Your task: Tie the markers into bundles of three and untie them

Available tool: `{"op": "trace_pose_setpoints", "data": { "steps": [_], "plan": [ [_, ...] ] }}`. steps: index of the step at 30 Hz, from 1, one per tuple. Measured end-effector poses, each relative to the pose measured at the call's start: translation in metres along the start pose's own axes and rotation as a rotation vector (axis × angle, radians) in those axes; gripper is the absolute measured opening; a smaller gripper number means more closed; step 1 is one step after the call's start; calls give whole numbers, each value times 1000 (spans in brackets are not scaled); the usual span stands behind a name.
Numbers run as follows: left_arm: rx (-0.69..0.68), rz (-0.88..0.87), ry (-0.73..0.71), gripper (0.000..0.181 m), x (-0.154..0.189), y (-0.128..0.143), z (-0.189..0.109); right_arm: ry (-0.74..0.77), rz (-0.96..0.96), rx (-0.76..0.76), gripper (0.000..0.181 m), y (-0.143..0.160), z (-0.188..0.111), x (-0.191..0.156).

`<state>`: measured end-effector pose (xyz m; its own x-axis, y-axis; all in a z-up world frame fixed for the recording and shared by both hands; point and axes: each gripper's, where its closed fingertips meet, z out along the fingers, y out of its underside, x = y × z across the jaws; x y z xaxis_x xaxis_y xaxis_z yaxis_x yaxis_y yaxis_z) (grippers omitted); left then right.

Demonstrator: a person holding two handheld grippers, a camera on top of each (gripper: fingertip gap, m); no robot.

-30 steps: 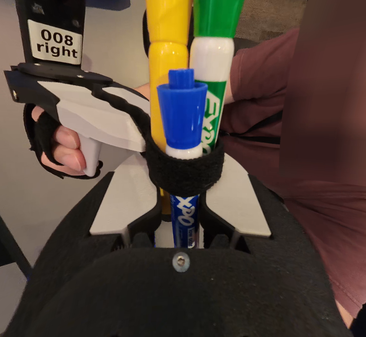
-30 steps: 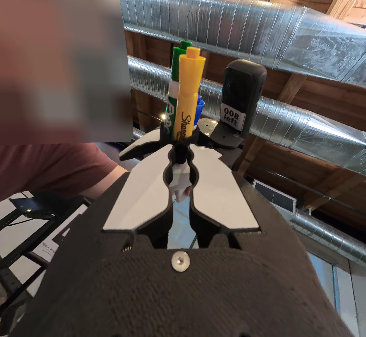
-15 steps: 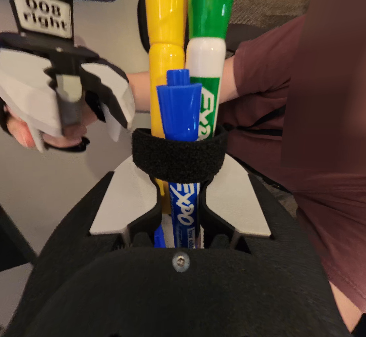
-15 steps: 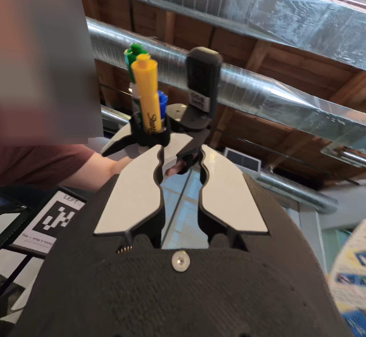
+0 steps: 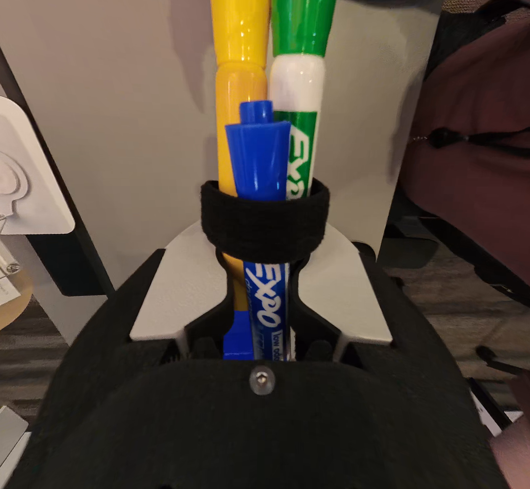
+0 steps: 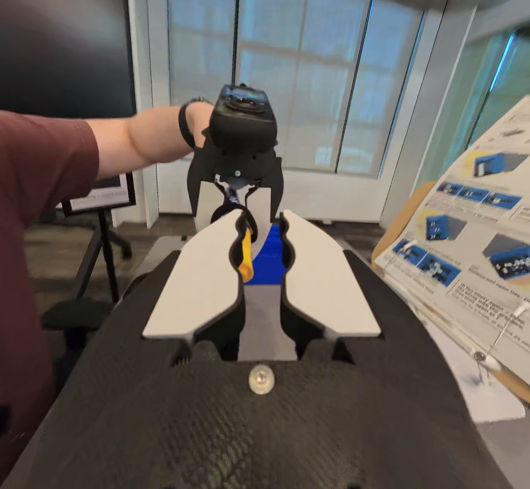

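In the left wrist view my left gripper is shut on a bundle of three markers: a yellow one, a green one and a shorter blue one. A black hook-and-loop strap wraps all three just above the fingertips. In the right wrist view my right gripper is open and holds nothing. The left gripper faces it close by, with the bundle pointing toward it. The yellow marker's end shows in the gap beside the right gripper's left finger; I cannot tell if they touch.
A grey-white table lies under the bundle, with a blue bin on it. A slanted board with printed sheets stands at the right. A black stand with a framed sign is at the left. A person's maroon sleeve fills the left side. The left gripper's tips are roughly 15 cm from the right gripper's.
The right gripper opened, drew back from the strap and left the left wrist view. Both views tilted down from the ceiling toward the table. The left gripper kept its hold on the bundle.
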<state>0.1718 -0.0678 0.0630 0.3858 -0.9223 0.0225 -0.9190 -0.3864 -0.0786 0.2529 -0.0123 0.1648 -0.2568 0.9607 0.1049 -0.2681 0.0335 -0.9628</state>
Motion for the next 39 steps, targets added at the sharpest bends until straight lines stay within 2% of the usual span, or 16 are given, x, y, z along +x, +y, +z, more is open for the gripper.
{"op": "trace_pose_setpoints", "data": {
  "steps": [4, 8, 10, 15, 18, 19, 21, 23, 39],
  "plan": [
    [35, 1, 7, 44, 13, 9, 18, -54, 102, -179, 23, 13, 23, -29],
    [58, 8, -11, 44, 19, 15, 27, -48, 106, -414, 23, 53, 37, -43],
    [47, -7, -9, 44, 19, 19, 29, -52, 81, -473, 22, 66, 45, -48],
    [1, -9, -21, 45, 19, 26, 29, -50, 118, -495, 21, 75, 56, -48],
    [4, -4, -24, 45, 20, 24, 27, -31, 110, -496, 36, 75, 57, -43],
    [7, 1, -35, 45, 18, 23, 27, -32, 100, -496, 36, 74, 57, -42],
    [4, 6, -35, 45, 18, 23, 28, -49, 94, -499, 34, 74, 58, -44],
    [3, 6, -29, 44, 19, 22, 28, -70, 105, -511, 21, 76, 60, -46],
    [46, 9, -26, 44, 18, 19, 22, -68, 175, -468, 20, 62, 44, -43]
  ]
}}
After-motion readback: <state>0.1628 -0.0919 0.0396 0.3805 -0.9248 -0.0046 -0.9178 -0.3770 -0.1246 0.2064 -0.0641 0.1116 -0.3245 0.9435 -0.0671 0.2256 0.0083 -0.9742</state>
